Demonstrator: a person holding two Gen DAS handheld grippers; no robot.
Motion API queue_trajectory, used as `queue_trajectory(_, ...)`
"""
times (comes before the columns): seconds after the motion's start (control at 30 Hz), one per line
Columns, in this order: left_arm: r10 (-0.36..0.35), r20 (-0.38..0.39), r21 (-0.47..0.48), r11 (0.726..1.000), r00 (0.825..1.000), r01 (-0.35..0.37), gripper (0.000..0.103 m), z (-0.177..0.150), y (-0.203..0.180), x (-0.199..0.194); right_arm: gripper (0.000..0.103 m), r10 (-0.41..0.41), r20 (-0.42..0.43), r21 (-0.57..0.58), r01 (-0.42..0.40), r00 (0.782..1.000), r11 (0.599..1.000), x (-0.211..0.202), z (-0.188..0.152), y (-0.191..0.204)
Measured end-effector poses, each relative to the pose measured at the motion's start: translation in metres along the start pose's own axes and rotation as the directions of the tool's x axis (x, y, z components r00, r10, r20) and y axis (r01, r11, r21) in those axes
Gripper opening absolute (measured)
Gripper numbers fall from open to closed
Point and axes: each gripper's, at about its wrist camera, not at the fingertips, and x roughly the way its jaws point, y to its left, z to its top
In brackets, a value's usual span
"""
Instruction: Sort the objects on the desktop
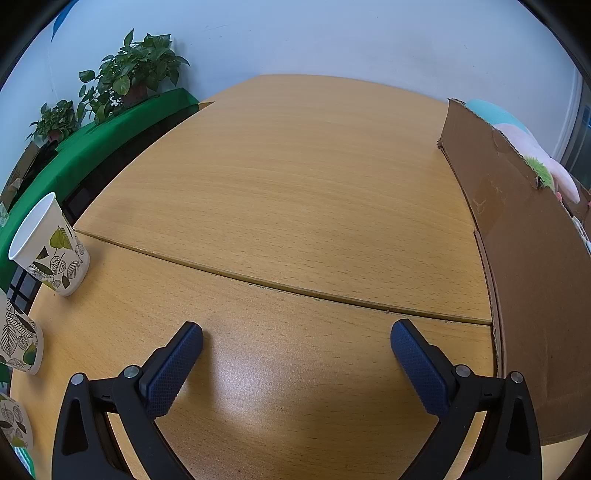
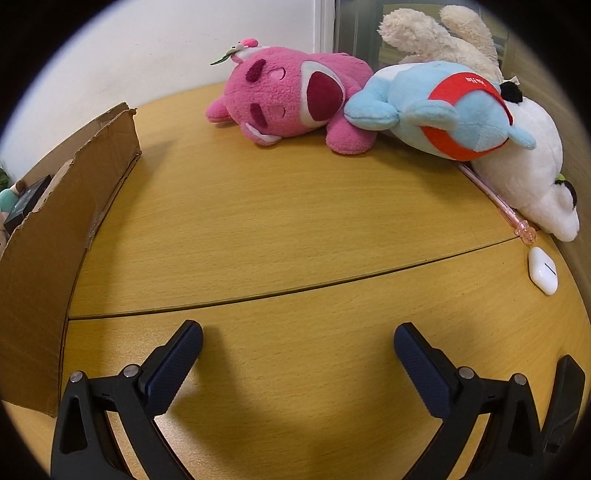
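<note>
Jaws, left: left gripper [image 1: 296, 338] spread wide, nothing between the pads, pointed steeply down over bare wooden table [image 1: 295, 192]
Jaws, right: right gripper [image 2: 298, 338] equally wide and empty, above the same wood
Left side clutter: leaf-print paper cup [image 1: 50, 245] stands upright near the table's left edge, with a second leaf-print cup [image 1: 20, 343] closer in along that edge; both lie well off to the left of the left jaws
Divider: cardboard box [image 1: 524, 258] stands between the two working areas, its tall wall on the left gripper's right and on the right gripper's left, with things inside it that I cannot make out
Right side clutter: pink plush [image 2: 291, 98], blue plush [image 2: 436, 107] and white plush [image 2: 532, 170] heaped at the far right of the table, touching one another; a cream plush [image 2: 439, 33] sits behind them
Small items: pink pen [image 2: 498, 199] lies partly under the white plush, and a white earbud case [image 2: 543, 271] sits just past the pen's near end
Key relation: the toys sit ahead and to the right of the right jaws, well apart from them; the pink plush lies with its long axis roughly crosswise to the fingers
Nearer hand: the right, by my judgement, since the box wall blocks the left from the toys
Progress: seemingly at the start of a pick, nothing yet held
</note>
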Motion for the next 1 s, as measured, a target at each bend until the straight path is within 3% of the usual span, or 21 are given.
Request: queue_trajectory(1.0,-0.004,0.002,0.000,1.000,1.000,0.004,0.103,-0.0041,0.0005,0.0002,0.103,0.000,0.009,0.000,0.000,1.000,1.000,0.0035,-0.0061,-0.0012)
